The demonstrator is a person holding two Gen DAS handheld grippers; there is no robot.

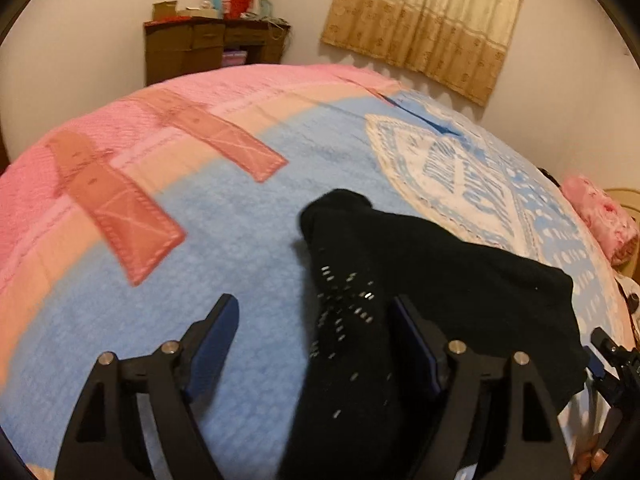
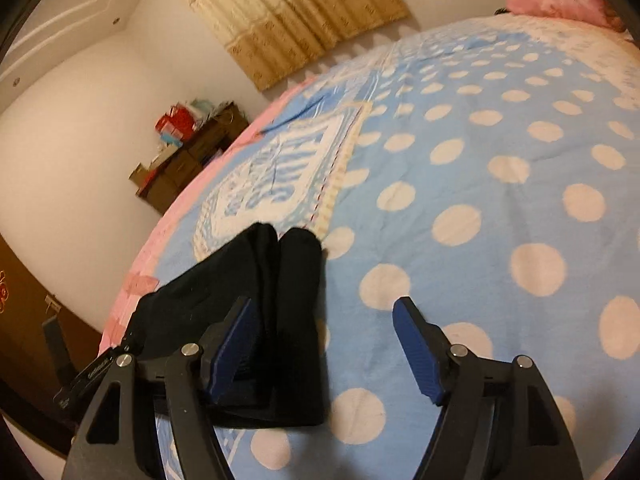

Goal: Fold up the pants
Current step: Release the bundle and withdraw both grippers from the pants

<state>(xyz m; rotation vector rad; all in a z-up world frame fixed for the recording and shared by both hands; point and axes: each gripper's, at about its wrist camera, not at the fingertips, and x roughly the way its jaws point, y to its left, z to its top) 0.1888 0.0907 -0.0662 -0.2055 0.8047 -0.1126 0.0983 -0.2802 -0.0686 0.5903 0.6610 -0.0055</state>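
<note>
Black pants (image 1: 400, 264) | between spread left tongs (image 1: 316, 322) | beside spread right tongs (image 2: 322, 324)

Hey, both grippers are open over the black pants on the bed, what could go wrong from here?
1. The black pants with silver flecks lie bunched, so the left gripper may pinch several layers at once.
2. The right gripper straddles only the pants' edge, so it may catch the blue dotted bedspread instead.
</note>
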